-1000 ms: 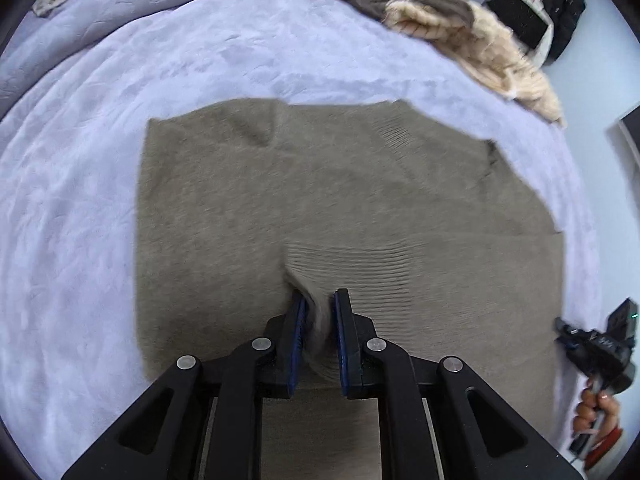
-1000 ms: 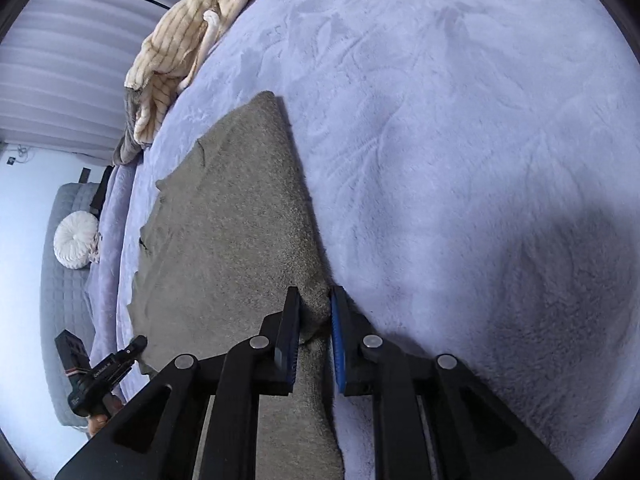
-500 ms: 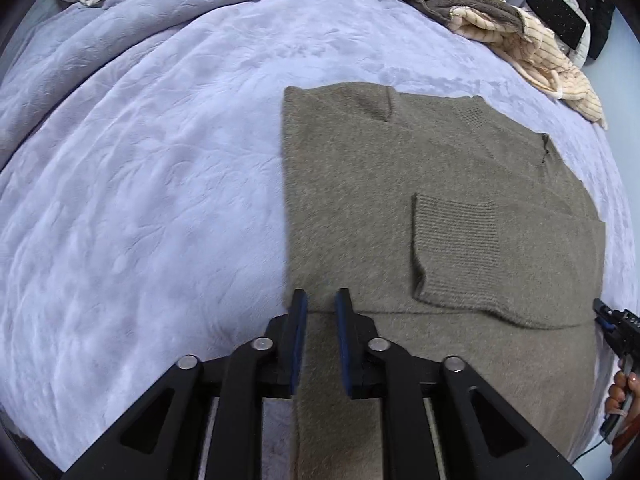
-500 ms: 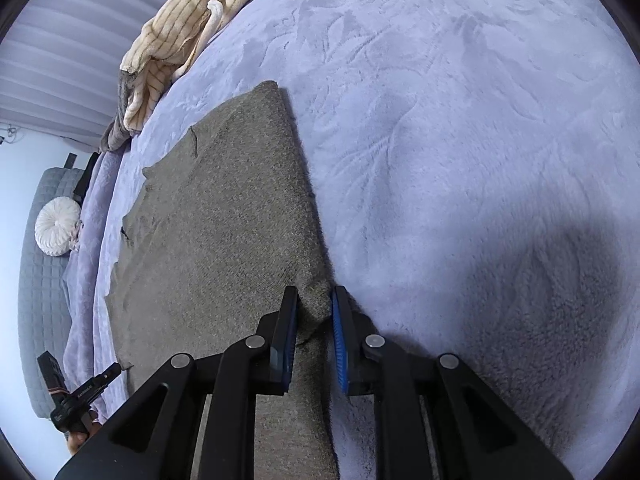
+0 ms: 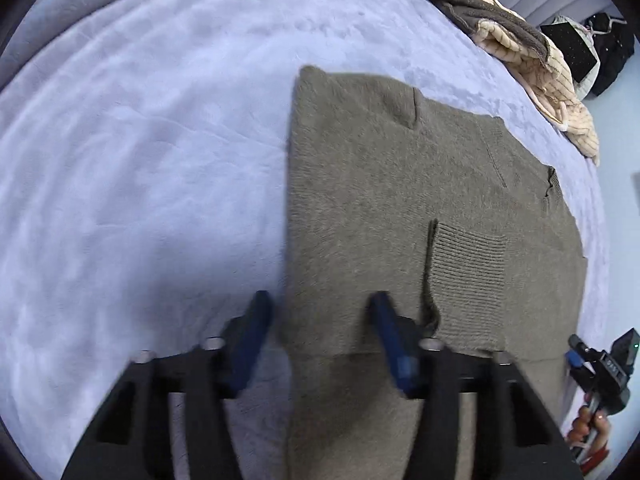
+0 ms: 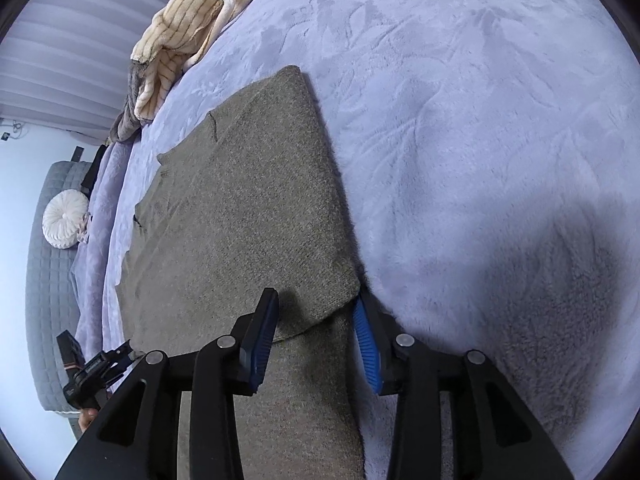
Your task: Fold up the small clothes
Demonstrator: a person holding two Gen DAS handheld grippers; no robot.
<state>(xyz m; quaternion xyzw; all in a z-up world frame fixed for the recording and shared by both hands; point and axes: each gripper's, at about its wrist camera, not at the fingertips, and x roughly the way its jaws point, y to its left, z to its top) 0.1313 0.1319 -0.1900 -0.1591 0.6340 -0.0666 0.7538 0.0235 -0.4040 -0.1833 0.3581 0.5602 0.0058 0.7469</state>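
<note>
An olive-brown knit sweater (image 5: 380, 200) lies flat on the lavender blanket (image 5: 140, 160), its ribbed sleeve cuff (image 5: 468, 272) folded across the body. My left gripper (image 5: 320, 300) hovers over the sweater's left edge. Its jaws stand apart and are closing, with the edge between them but not pressed. In the right wrist view the sweater (image 6: 240, 220) shows a folded corner between the pads of my right gripper (image 6: 316, 298), whose jaws are opening and do not press it. Each view also catches the other hand-held gripper, the right gripper (image 5: 600, 364) and the left gripper (image 6: 96, 372).
A heap of cream striped and grey clothes (image 5: 540, 60) lies at the blanket's far edge, the same heap (image 6: 188, 28) in the right wrist view. Black bags (image 5: 592, 60) sit beyond it. A white round cushion (image 6: 66, 220) rests on a grey quilted couch (image 6: 44, 280).
My left gripper let go of the sleeve cuff, which now lies across the body, moved to the sweater's left edge and opened wide. My right gripper opened off the sweater's corner.
</note>
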